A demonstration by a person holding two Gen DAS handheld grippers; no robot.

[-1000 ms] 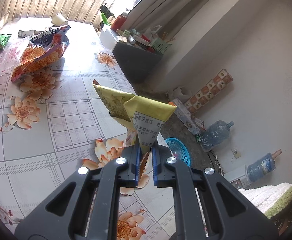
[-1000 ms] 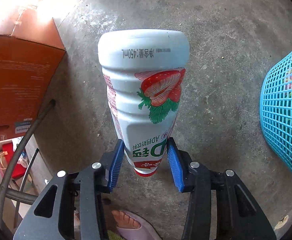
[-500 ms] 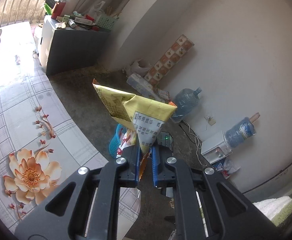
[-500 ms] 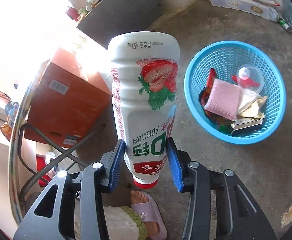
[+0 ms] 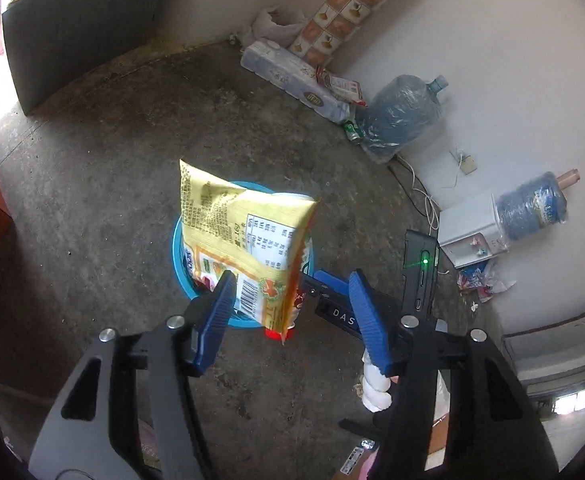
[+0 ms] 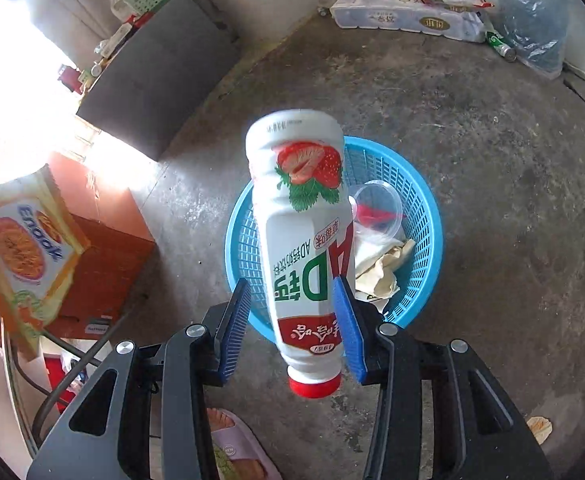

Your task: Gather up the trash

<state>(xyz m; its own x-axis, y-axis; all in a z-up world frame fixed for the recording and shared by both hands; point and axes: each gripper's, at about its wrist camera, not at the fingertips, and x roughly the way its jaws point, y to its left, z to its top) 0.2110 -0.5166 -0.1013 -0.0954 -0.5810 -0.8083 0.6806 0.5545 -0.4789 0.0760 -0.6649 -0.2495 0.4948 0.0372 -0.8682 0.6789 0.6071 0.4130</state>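
Concrete floor below, the blue basket waits mid-frame; left gripper spread, yellow wrapper dropping, right gripper apart around the strawberry bottle, so retreat next.

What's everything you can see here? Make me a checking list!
Surface: bare concrete floor.
Job's things: yellow packet and strawberry bottle, both above the blue basket, which holds trash.
Clutter: water jug, tissue-roll pack, cardboard box.
Grippers: left gripper open, packet between its fingers; right gripper open, bottle upside down, gap at one finger.
Cables: white cable near the wall.
Surroundings: white wall, dark cabinet.
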